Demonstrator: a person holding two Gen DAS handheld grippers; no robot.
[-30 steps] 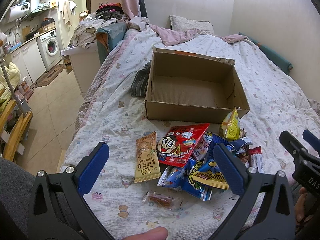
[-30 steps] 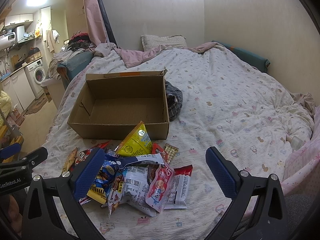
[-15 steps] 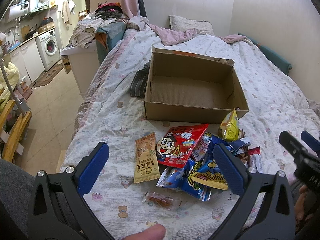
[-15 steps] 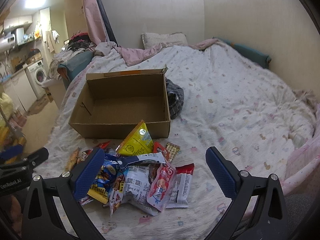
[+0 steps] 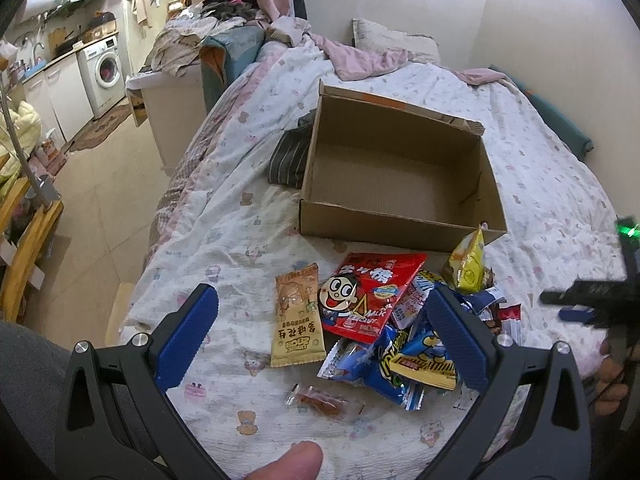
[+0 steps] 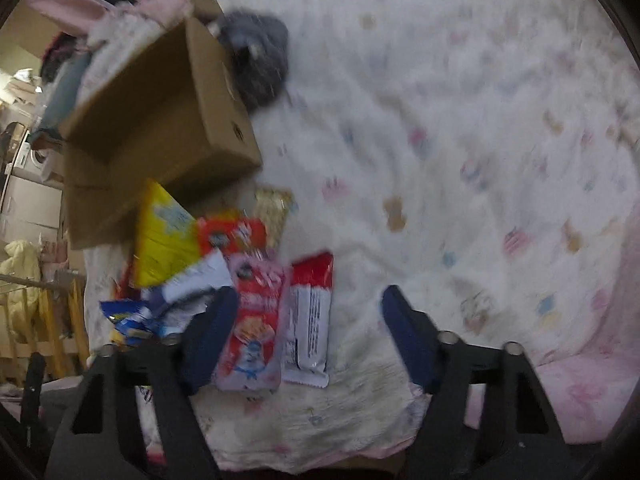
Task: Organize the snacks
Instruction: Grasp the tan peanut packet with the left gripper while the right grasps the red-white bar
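An empty cardboard box [image 5: 380,224] sits on the bed, with a pile of snack packets in front of it. In the pile are a red packet with a cartoon face [image 5: 368,292], a tan packet [image 5: 296,320], a yellow packet [image 5: 468,264] and blue packets [image 5: 404,356]. My left gripper [image 5: 322,338] hovers open above the pile, holding nothing. My right gripper [image 6: 308,304] points steeply down over the pile's right end, its jaws closing. A pink-red packet [image 6: 256,320] and a red-and-white packet [image 6: 310,312] lie between its fingers, with no pad pressing on them. This view is blurred.
A dark striped cloth [image 5: 288,156] lies against the box's left side. The bed's left edge drops to a tiled floor [image 5: 100,208]. A small clear-wrapped snack [image 5: 324,398] lies apart, near the front. A person's hand [image 5: 612,376] holds the right gripper's handle [image 5: 580,304].
The right gripper has swung down and tilted over the right end of the pile, and its jaws have narrowed. The left gripper has hardly moved.
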